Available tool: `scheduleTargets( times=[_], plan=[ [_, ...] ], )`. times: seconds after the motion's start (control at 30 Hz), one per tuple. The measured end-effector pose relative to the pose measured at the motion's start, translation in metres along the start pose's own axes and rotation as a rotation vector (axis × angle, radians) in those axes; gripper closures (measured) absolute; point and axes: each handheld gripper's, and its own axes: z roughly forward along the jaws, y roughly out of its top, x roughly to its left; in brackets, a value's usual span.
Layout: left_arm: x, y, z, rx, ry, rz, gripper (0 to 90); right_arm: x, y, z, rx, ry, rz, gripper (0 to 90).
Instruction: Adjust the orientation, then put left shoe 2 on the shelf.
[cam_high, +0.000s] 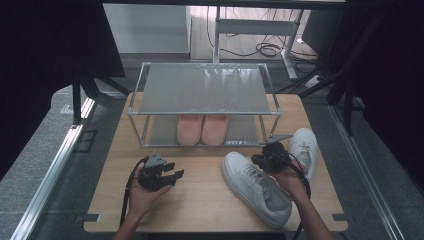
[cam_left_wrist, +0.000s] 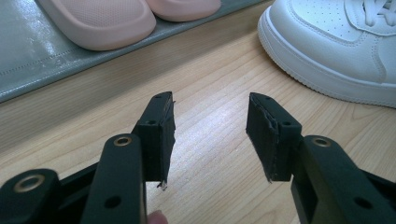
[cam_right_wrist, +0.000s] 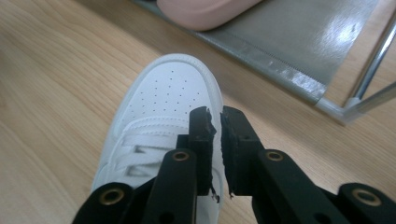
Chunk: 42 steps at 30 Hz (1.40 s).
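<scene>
Wooden table (cam_high: 200, 195): bears everything listed. Two-tier metal shoe rack (cam_high: 205, 90): at the far half, a pair of pink slippers (cam_high: 202, 129) on its lower shelf. White sneaker (cam_high: 255, 187): on the table, right of centre, toe toward the rack; a second white sneaker (cam_high: 305, 147) lies just beyond. Right gripper (cam_right_wrist: 216, 123): above the nearer sneaker's laces and toe, jaws a narrow slit apart, nothing pinched. Left gripper (cam_left_wrist: 210, 126): over bare wood, jaws spread, empty.
</scene>
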Motion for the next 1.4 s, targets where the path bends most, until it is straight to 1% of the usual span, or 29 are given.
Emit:
scheduleTargets(
  times=[0.13,0.33,0.57,0.73,0.87,1.27,1.4],
  plan=[
    [0.0,0.0,0.001,0.002,-0.001,0.0,52.5,-0.001,-0.008,-0.015,-0.043,0.009,0.014,78.6],
    [-0.001,0.0,0.0,-0.003,-0.002,-0.005,52.4,0.001,-0.023,-0.031,-0.097,0.024,0.016,73.0],
    [-0.001,0.0,0.002,0.003,-0.007,-0.006,52.3,0.003,-0.037,-0.044,-0.151,0.034,0.026,70.4],
    [-0.001,-0.001,0.003,0.005,-0.005,-0.008,52.2,0.002,-0.046,-0.048,-0.185,0.043,0.047,69.4],
    [-0.001,-0.001,0.003,0.006,-0.002,-0.005,52.3,0.002,-0.051,-0.049,-0.209,0.063,0.067,68.6],
    [-0.002,-0.002,0.002,0.012,0.009,-0.004,52.2,0.0,-0.062,-0.052,-0.251,0.06,0.067,64.2],
    [-0.003,-0.002,0.003,0.012,0.01,-0.003,52.2,0.001,-0.064,-0.055,-0.255,0.067,0.06,62.8]
  ],
)
